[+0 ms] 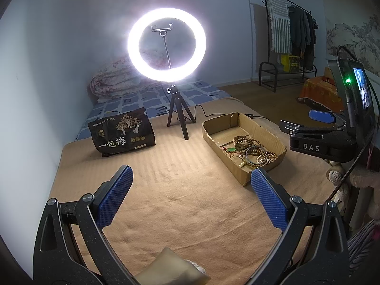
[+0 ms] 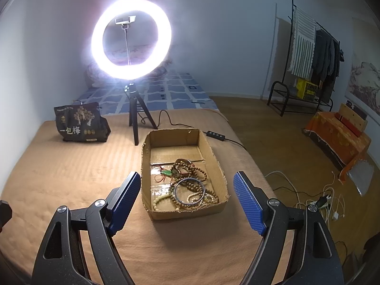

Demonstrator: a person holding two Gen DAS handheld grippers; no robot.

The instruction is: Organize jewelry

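A shallow cardboard box point(image 2: 215, 156) lies on the tan blanket and holds a pile of jewelry: wooden bead strings point(image 2: 190, 169), a dark bangle point(image 2: 177, 196), pale beads and a green pendant on red cord point(image 2: 166, 173). My right gripper point(image 2: 186, 200) is open and empty, held just in front of the box. In the left wrist view the box point(image 1: 258, 124) with the beads point(image 1: 247, 143) sits to the right. My left gripper point(image 1: 191, 196) is open and empty over bare blanket. The right gripper point(image 1: 308, 118) shows at the right edge there.
A lit ring light point(image 2: 131, 38) on a black tripod point(image 2: 135, 118) stands behind the box, its cable point(image 2: 215, 135) running right. A black snack bag point(image 1: 122, 130) stands at back left. A pale pouch point(image 1: 166, 268) lies under the left gripper. The bed's right edge drops to a floor with cables point(image 2: 327, 201).
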